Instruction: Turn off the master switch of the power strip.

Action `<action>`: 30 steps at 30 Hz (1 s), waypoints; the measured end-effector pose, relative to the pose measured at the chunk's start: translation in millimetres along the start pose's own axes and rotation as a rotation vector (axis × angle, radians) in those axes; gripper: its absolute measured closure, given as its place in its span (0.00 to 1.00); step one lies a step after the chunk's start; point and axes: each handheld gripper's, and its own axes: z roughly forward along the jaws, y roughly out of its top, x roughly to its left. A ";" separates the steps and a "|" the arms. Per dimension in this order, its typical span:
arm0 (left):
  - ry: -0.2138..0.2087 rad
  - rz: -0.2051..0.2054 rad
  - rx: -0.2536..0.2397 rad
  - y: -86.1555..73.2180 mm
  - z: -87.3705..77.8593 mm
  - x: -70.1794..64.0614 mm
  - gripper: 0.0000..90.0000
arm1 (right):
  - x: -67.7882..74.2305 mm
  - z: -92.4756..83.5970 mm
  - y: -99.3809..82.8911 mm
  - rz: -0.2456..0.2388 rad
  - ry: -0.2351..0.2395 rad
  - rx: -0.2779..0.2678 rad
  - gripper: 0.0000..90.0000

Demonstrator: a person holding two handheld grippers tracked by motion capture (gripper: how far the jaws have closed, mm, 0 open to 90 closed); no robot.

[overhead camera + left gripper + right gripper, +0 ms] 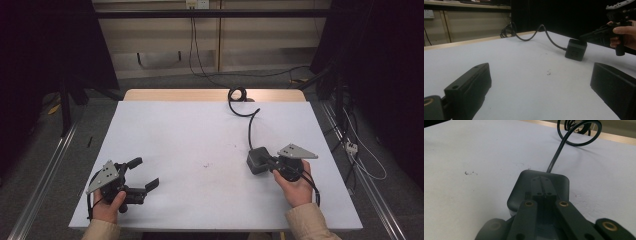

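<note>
Black power adapter point(257, 160) lies on the right side of the white table point(200, 135), its cable point(248, 116) running to the far edge. The right gripper point(270, 162), jaws closed together, touches its top, probably to push it. The left gripper point(145, 175) waits wide open and empty.

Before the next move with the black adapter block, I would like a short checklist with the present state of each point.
1. Right gripper fingers closed together, over the top of the adapter block: ok.
2. Block actually gripped: cannot tell.
3. Left gripper open, nothing between its fingers: ok.
4. Cable runs free from the block to its coil at the far edge of the table: ok.
5. White surface between the two grippers free of things: ok.
</note>
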 end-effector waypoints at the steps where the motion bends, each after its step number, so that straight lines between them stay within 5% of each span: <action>1: -0.001 0.003 0.000 0.1 0.0 0.2 0.03 | -0.1 0.1 -0.1 0.001 0.001 -0.002 1.00; 30: 0.005 -0.003 -0.003 0.3 -2.0 1.9 0.03 | -0.6 -1.8 0.1 0.029 0.000 -0.034 1.00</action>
